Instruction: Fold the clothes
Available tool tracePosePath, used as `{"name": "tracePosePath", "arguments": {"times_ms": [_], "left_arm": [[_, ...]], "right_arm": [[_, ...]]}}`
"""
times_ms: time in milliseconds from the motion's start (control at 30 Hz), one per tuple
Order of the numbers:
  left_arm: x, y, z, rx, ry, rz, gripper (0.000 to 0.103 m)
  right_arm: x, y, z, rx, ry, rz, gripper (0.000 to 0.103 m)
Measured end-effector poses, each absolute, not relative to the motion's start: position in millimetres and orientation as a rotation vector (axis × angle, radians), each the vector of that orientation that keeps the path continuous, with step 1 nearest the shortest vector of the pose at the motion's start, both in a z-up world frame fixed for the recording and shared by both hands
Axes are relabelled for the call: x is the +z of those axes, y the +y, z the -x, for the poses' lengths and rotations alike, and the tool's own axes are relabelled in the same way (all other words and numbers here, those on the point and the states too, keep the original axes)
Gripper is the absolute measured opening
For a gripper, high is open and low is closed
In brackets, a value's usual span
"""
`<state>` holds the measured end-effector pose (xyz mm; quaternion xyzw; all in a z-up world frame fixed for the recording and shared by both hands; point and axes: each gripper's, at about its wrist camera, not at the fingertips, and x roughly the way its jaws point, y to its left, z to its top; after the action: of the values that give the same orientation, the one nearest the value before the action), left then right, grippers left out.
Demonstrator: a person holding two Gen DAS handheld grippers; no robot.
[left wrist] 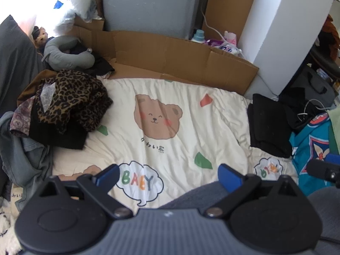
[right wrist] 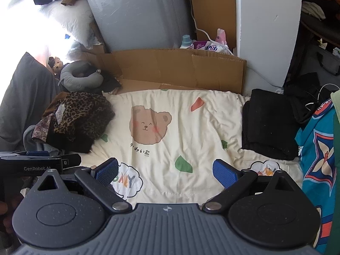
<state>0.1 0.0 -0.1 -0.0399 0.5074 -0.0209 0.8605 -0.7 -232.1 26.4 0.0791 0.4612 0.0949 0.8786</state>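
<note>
Left wrist view: left gripper (left wrist: 169, 175) hangs over a cream bear-print quilt (left wrist: 170, 127), jaws spread wide and holding nothing. Ahead and left of the jaws lies a heap of unfolded clothes, topped by a leopard-print garment (left wrist: 74, 97). Ahead and right, a folded black garment (left wrist: 268, 125) rests at the quilt's edge. A cardboard sheet (left wrist: 180, 61) stands beyond the quilt.

Right wrist view: right gripper (right wrist: 167, 173) likewise hangs over the quilt (right wrist: 180, 127), jaws wide apart, empty. The leopard-print garment (right wrist: 85, 114) sits ahead-left, the folded black garment (right wrist: 267, 123) ahead-right. A teal patterned cloth (right wrist: 318, 148) lies right of the jaws. The left gripper's body (right wrist: 31, 163) shows at the left.
</note>
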Motion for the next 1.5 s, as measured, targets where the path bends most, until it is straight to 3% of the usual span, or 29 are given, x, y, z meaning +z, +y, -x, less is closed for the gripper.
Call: {"name": "tracePosePath", "arguments": {"times_ms": [1500], "left_arm": [[0.3,4.9,0.7,-0.022,1.034,0.076,0.100]], "right_arm": [[25.7,-237.0,-0.3,0.198,0.949,-0.175,0.099]]}}
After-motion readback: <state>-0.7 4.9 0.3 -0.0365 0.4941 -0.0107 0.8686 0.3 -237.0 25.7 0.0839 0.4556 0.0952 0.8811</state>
